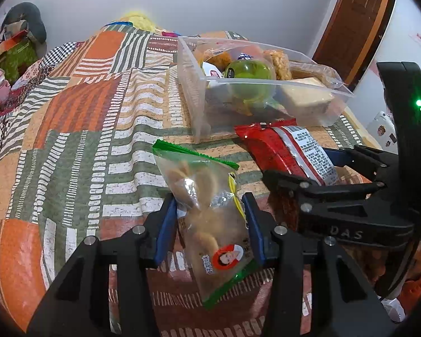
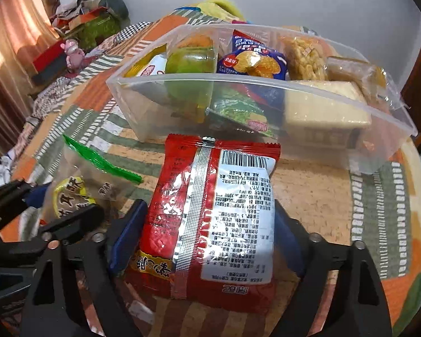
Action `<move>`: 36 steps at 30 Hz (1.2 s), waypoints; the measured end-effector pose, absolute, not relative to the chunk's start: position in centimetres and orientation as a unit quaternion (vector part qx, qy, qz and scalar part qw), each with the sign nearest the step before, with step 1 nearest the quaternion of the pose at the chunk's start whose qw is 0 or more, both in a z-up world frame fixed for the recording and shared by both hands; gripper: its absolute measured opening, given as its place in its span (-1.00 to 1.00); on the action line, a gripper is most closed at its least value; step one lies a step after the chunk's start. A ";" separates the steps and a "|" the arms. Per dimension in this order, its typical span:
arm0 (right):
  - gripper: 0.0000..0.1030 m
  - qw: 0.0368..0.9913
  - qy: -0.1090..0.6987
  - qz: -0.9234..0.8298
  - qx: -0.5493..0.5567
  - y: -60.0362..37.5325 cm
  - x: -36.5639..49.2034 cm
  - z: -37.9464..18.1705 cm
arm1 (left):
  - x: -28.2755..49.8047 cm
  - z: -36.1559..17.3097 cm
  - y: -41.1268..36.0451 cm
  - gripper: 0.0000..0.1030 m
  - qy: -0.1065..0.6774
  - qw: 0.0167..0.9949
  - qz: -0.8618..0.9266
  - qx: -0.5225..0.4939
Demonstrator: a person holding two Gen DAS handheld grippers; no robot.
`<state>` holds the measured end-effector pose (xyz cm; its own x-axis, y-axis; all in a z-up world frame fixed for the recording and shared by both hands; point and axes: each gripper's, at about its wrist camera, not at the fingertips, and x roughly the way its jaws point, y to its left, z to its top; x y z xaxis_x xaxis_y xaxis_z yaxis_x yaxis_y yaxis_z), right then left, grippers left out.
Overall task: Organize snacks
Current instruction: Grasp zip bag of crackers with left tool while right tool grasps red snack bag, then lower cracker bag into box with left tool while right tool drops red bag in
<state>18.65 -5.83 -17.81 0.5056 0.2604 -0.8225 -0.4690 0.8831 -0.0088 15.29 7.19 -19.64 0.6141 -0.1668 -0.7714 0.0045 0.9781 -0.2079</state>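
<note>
My left gripper (image 1: 209,207) is shut on a clear snack bag with green ends (image 1: 202,207) and holds it over the patchwork bedcover. My right gripper (image 2: 207,224) is shut on a red snack packet (image 2: 210,219), its barcode side facing up; it also shows in the left wrist view (image 1: 289,151). Just beyond both stands a clear plastic bin (image 2: 266,81), also in the left wrist view (image 1: 193,84). It holds several snacks, among them a green jelly cup (image 2: 190,60), a blue chip bag (image 2: 252,59) and wrapped cakes. The clear bag appears at the left of the right wrist view (image 2: 78,179).
The bin stands on a bed with an orange, green and white patchwork cover (image 1: 84,112). Boxes, a pink toy (image 1: 0,84) and clothes lie at the far left. A brown door (image 1: 359,19) is at the right behind the bin.
</note>
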 end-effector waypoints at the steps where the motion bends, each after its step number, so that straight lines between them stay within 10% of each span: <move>1: 0.28 0.862 0.446 0.211 -0.117 -6.0 18.5 -17.7 | 15.3 -19.5 7.1 -0.14 0.437 0.894 -0.049 -0.092; 36: 0.27 0.930 0.315 0.188 -0.037 -11.3 21.5 -8.0 | 24.3 -8.6 3.6 -0.20 0.338 0.937 -0.050 -0.076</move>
<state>21.50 -11.33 -8.00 0.7309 0.3265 -0.5994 -0.3737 0.9263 0.0489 24.28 3.59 -8.58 0.7670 -0.1445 -0.6252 0.0414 0.9834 -0.1765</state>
